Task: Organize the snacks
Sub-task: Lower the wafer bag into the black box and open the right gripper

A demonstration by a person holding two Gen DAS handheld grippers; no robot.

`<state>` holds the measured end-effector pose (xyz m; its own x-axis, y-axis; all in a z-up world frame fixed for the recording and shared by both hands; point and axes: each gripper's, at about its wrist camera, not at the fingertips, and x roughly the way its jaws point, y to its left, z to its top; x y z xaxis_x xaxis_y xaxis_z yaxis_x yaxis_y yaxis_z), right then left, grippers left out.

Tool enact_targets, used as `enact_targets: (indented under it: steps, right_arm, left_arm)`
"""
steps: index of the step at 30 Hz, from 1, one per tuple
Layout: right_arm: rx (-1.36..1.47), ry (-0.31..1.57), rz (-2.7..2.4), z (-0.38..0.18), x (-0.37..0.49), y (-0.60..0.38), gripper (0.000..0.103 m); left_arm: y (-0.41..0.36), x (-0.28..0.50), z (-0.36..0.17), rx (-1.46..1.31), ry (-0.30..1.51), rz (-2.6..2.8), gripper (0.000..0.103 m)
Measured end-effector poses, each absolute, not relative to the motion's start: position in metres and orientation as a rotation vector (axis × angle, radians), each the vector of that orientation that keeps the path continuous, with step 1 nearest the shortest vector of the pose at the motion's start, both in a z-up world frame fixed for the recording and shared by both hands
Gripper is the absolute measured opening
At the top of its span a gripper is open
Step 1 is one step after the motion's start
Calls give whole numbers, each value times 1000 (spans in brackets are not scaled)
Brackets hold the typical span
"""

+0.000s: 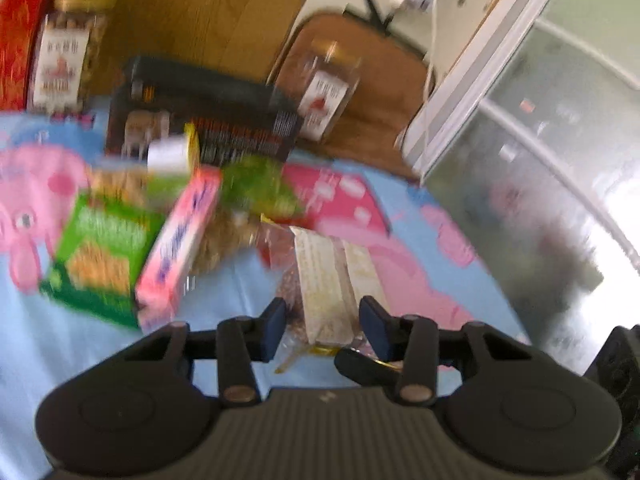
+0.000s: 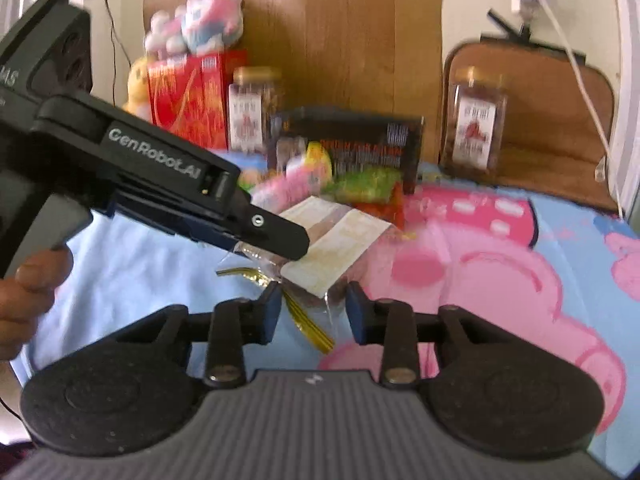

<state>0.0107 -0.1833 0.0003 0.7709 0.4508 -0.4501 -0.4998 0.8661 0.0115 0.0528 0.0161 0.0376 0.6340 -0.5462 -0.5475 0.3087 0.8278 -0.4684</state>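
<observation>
A clear snack bag [image 1: 328,280] with a pale paper label lies on a blue sheet printed with pink cartoon pigs [image 1: 224,360], low in the middle of both views, and both tools are working on it. In the right wrist view the left gripper [image 2: 280,240] comes in from the upper left, held by a hand [image 2: 24,292], and its jaws seem to pinch the near end of the bag; seen from its own camera, the pads sit on either side of the label. The right gripper [image 2: 310,310] has the bag's clear tail and gold twist tie [image 2: 308,320] between half-closed jaws, but the pads stand off the plastic, so it is not gripping yet. Probably one tool steadies the bag so the other can take it. The other snacks crowd the middle of the frame behind: a green box [image 1: 100,256], a pink box [image 1: 180,248], a green packet [image 1: 256,188] and a dark box [image 1: 204,120], with two gold-lidded jars [image 2: 254,108] and a red box [image 2: 192,100] further back, likely the tidied row. "GenRobot.AI" reads on the left tool; the snack labels are too blurred to read.
</observation>
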Motion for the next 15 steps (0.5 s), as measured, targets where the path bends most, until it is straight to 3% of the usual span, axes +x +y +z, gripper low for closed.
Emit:
enact_targets:
  steps: [9,15]
  right_arm:
    - [-83,299,589,66,84,-156,38]
    - [31,461,647,78,192,-118,38]
  left_arm:
    - [46,123,109,-317,563,-397,41]
    - [71,218,107,-357,645,-267,41]
